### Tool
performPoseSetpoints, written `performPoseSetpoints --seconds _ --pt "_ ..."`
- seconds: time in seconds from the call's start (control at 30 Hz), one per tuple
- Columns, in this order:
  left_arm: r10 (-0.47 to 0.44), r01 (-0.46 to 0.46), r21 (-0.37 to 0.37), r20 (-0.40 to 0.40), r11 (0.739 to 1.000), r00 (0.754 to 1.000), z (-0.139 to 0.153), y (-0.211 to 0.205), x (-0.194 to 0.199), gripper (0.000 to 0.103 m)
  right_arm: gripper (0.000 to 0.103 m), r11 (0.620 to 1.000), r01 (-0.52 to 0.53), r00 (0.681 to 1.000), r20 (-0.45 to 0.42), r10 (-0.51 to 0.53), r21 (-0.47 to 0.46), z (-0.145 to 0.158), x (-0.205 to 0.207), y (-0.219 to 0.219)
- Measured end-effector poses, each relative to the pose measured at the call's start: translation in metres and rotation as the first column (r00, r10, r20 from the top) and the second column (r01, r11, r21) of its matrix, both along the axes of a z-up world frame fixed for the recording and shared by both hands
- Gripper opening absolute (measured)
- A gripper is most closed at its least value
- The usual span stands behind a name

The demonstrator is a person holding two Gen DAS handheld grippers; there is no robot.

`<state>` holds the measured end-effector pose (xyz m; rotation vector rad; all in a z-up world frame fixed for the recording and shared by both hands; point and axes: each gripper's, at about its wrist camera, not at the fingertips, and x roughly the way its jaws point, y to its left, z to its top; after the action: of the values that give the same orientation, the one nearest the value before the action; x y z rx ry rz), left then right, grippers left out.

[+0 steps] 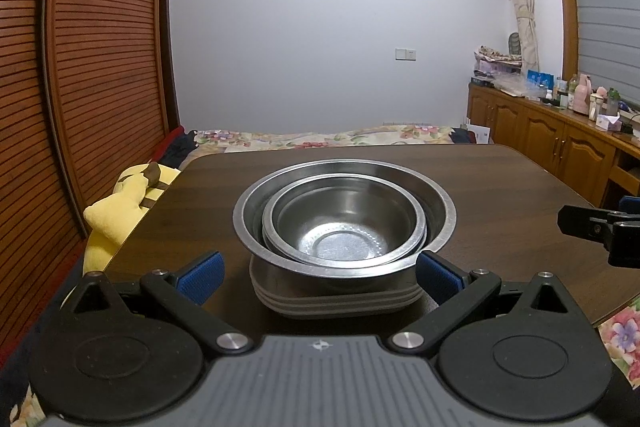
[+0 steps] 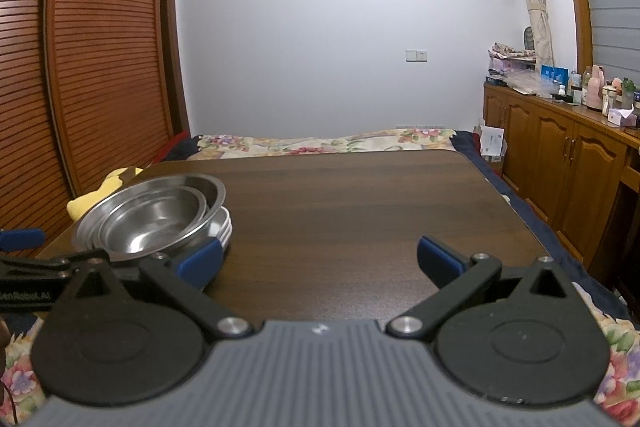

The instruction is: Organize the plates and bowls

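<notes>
Nested steel bowls (image 1: 344,223) are hiding most of your stacked white plates (image 1: 336,301); plate count unclear. Frame edge is cutting off the yellow plush toy (image 2: 86,201).

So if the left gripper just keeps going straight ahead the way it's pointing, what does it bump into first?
Most likely the stack of plates under the steel bowls. The left gripper is centred on it, jaws open to either side. Height is hard to judge, so the outer bowl's wall could be hit first.

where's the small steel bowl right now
The small steel bowl is nested inside the large steel bowl, on the stack of plates on the table's left side, straight ahead of the open left gripper.
</notes>
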<state>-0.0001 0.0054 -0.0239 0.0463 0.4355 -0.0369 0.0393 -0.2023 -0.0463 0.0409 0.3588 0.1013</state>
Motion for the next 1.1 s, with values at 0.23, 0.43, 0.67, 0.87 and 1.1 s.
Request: performPoseSetpoints --seconds 0.23,0.43,0.67,0.87,1.1 --pt "0.000 0.000 0.000 0.000 1.000 1.000 0.0000 0.0001 0.0000 0.103 0.103 1.000 0.001 1.000 -0.001 -0.001 0.002 0.0007 0.0002 -0.0013" --pt "0.000 0.000 -0.001 0.001 1.000 1.000 0.0001 0.0004 0.0003 0.103 0.103 1.000 0.002 1.000 -0.001 -0.002 0.005 0.0018 0.0002 -0.0025" --pt "0.000 0.000 -0.001 0.001 1.000 1.000 0.0001 0.0004 0.0003 0.103 0.103 1.000 0.004 1.000 -0.002 -0.004 0.006 0.0022 0.0005 -0.0035" --pt "0.000 0.000 -0.002 0.001 1.000 1.000 0.0001 0.0006 0.0004 0.103 0.103 1.000 0.003 1.000 -0.002 -0.003 0.010 0.0018 0.0003 -0.0036" --pt "-0.002 0.002 -0.003 0.000 1.000 1.000 0.0005 0.0002 0.0002 0.103 0.103 1.000 0.004 1.000 -0.003 -0.004 0.012 0.0012 0.0005 -0.0035"
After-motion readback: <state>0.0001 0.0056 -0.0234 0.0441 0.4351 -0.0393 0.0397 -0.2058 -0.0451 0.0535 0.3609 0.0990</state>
